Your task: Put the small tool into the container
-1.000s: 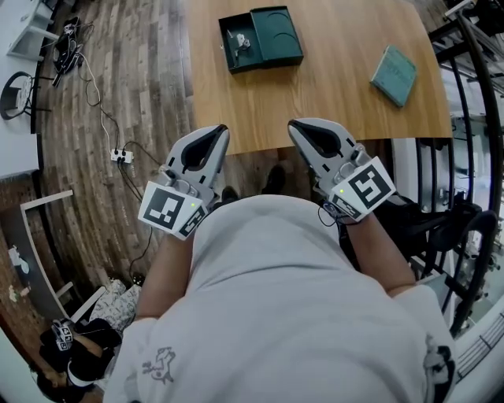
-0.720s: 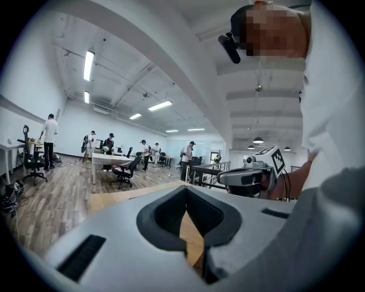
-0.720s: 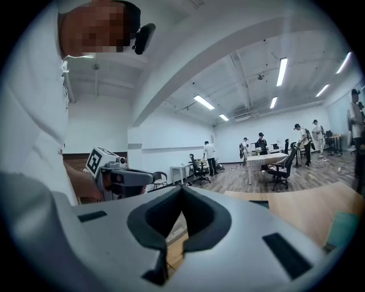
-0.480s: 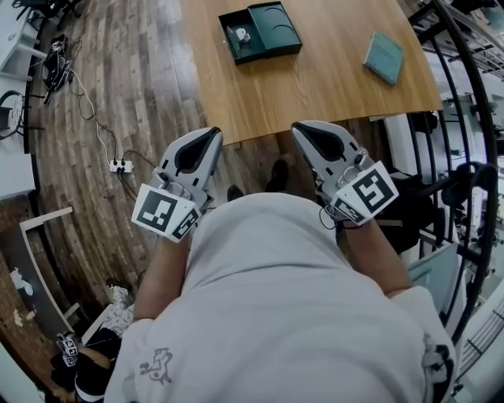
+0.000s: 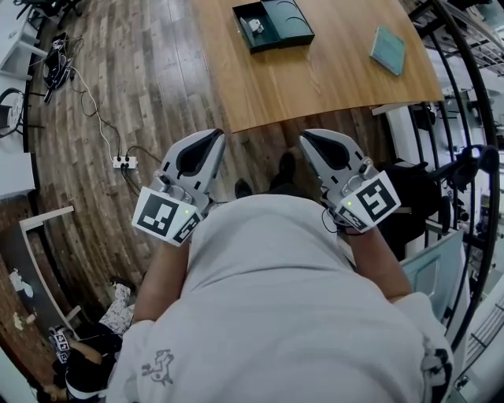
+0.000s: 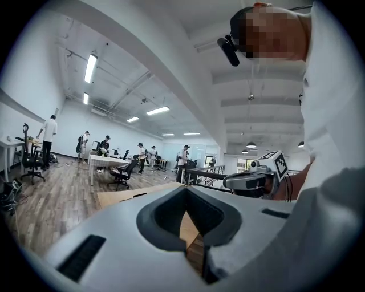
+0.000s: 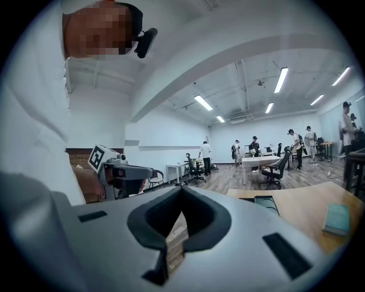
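Observation:
A dark green container (image 5: 273, 22) lies open at the far end of the wooden table (image 5: 315, 75). A small pale tool (image 5: 253, 25) rests in its left half. My left gripper (image 5: 214, 134) and right gripper (image 5: 308, 134) are side by side close to the person's chest, over the floor and short of the table's near edge. Both are shut with nothing between the jaws. In the left gripper view the left gripper (image 6: 184, 189) points across the table. The right gripper view shows the right gripper (image 7: 181, 188), with the container (image 7: 266, 203) far beyond it.
A teal booklet (image 5: 388, 49) lies at the table's right end. A power strip (image 5: 124, 162) with cables sits on the wood floor to the left. Black railings (image 5: 466, 118) run along the right. People, desks and office chairs (image 6: 120, 170) fill the far room.
The table and container have slid up and away in the head view, and more floor now shows before the table edge. Both grippers keep their place by the chest, still shut.

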Demonstrator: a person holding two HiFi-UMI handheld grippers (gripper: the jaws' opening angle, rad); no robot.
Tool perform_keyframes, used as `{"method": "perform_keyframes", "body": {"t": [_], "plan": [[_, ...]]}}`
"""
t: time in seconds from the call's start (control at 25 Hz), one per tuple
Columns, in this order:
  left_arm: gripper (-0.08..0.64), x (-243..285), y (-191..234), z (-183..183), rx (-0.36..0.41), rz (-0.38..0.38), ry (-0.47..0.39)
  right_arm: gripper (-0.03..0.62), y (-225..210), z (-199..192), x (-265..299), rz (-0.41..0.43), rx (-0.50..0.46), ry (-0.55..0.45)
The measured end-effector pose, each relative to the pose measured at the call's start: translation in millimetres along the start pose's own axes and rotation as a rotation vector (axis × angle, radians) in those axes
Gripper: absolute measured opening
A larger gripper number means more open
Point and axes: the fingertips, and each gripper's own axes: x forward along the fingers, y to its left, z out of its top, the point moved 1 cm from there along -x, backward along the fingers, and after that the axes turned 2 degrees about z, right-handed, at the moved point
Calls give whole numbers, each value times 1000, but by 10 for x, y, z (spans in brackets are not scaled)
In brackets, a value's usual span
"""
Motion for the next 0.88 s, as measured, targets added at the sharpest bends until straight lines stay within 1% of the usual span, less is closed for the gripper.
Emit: {"method": "perform_keyframes", "body": {"t": [0.36, 0.64, 0.88], "plan": [[5, -246, 107, -77, -5, 8, 0, 5, 163, -13, -71, -62, -20, 3], [5, -222, 97, 2, 3, -16, -13, 5, 183, 35, -94, -80, -19, -7], [6, -140, 46, -49, -6, -44, -3, 5, 170, 15, -125, -85, -21, -6]]}}
